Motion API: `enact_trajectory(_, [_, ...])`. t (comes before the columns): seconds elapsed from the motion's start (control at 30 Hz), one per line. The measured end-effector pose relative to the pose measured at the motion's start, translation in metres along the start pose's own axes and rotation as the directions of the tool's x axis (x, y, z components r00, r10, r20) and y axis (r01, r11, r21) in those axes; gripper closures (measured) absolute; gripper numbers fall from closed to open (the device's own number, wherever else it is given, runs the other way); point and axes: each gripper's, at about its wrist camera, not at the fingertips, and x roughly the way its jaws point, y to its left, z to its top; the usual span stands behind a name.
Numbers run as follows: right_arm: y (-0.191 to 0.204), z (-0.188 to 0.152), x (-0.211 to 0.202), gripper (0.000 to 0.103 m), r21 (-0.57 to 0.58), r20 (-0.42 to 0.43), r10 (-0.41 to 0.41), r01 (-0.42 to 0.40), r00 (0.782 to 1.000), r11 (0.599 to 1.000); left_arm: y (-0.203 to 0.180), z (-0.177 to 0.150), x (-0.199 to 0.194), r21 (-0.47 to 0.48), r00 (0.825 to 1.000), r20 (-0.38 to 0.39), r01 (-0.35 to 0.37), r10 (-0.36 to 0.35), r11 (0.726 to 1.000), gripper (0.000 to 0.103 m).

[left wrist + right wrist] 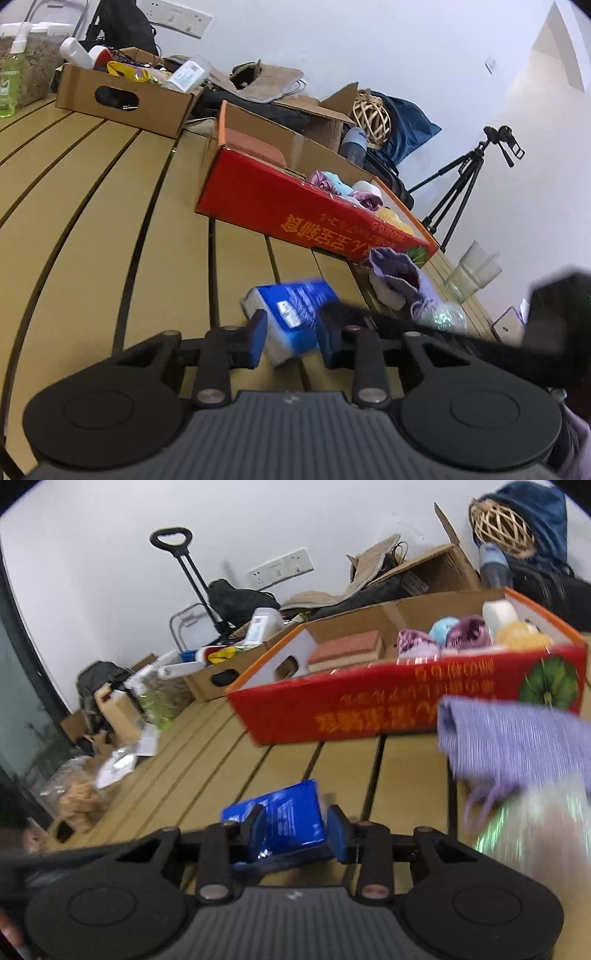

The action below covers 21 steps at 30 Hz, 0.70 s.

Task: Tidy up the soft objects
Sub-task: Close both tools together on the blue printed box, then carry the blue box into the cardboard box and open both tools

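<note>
Down on the slatted wooden table (92,206), a blue tissue pack (291,314) lies in front of the red box (295,206); the left gripper (291,334) has its blue fingers (258,339) narrowed around one end of the pack, seemingly pressing it, though blur leaves the contact unsure; from the other side the right gripper (295,827) straddles the same tissue pack (284,816), one finger touching it, the other with a small gap beside it; a purple knitted pouch (517,738) lies just beside the pack, near the box's corner; inside the red box (369,709) sit soft balls of yarn (443,627) and a brown sponge (347,648).
</note>
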Motion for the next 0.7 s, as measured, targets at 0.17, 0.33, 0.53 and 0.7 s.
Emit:
enact_trajectory(0.17, [0.003,-0.015,-0.012,0.068,-0.016,0.041,-0.022,0.022,0.999,1.000,0.005,0.001,0.000,-0.038,1.000,0.014,-0.007,0.007,0.999,0.073])
enact_trajectory(0.33, [-0.009,-0.009,-0.003,0.067,0.045,0.043,-0.008,0.006,0.999,0.999,0.000,0.000,0.009,-0.022,1.000,-0.005,-0.010,0.009,1.000,0.073])
enact_trajectory(0.53, [-0.005,-0.011,-0.002,0.075,0.046,0.047,-0.004,0.002,0.999,0.999,-0.004,-0.002,0.007,-0.012,1.000,-0.002,-0.010,0.010,1.000,0.077])
enact_trajectory(0.7, [0.016,0.007,-0.028,0.077,-0.042,0.132,-0.053,0.059,0.990,0.997,-0.035,0.023,-0.003,0.062,0.991,0.135,-0.002,-0.007,0.998,0.077])
